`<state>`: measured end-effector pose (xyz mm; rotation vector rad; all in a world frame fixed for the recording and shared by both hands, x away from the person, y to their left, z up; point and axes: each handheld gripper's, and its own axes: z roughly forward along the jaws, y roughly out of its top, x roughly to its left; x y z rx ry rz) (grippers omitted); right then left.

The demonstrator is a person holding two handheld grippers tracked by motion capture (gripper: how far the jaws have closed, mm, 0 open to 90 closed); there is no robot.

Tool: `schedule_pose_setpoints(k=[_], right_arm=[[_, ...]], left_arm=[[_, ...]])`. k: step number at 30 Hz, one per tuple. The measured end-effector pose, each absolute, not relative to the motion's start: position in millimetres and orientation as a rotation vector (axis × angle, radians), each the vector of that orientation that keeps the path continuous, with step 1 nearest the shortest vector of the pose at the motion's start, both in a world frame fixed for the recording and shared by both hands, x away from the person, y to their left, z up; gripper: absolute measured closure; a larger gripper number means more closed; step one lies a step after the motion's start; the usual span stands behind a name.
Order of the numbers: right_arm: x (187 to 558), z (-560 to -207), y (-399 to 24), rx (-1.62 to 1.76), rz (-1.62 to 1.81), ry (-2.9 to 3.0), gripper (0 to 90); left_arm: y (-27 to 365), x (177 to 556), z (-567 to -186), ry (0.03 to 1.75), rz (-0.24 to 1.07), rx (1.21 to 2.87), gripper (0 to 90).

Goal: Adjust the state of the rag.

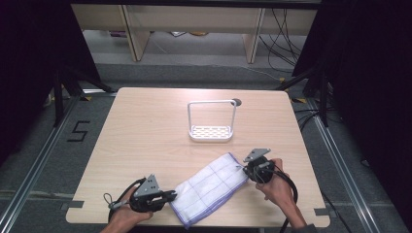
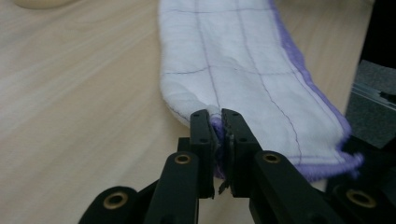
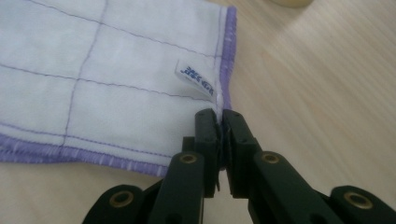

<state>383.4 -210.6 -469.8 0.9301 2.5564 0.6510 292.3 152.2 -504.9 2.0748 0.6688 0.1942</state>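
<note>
So on my end both tools are clamped down on the cloth point(image 1: 210, 189), one at each end. It's a white cloth with thin purple grid lines and a purple stitched border, folded over into a long strip and lying diagonally on the near half of the desk point(image 1: 145, 126), running from near-left up toward the right.

My left tool point(image 1: 171, 195) has pinched the near-left end. In the left gripper view its jaws are squeezed together with a bunch of the purple hem point(image 2: 327, 165) caught between them, and the strip stretches away from the tips across the wood.

My right tool point(image 1: 246, 171) has the far-right corner. In the right gripper view the jaws are closed right on the cloth's edge, just below a little white label point(image 3: 196, 81) with blue print that I can't read. The purple border point(image 3: 229, 51) runs straight up from the tips.

Further back, well apart from the cloth, a small white rack point(image 1: 212, 122) with a slotted base and a tall loop handle stands upright near the middle of the desk. Both my hands are at the near edge.
</note>
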Motion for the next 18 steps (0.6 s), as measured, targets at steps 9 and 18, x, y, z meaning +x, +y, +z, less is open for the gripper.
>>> schedule_pose_setpoints(k=[9,18], right_arm=[[425.0,-485.1,-193.4,0.937,0.637,2.619,83.8],[419.8,-467.4,-205.1,1.068,0.729,2.429,60.7]], left_arm=[[134.0,272.7,-511.2,0.636,0.119,2.09,80.8],[133.1,270.8,-505.9,0.675,0.009,2.045,45.7]])
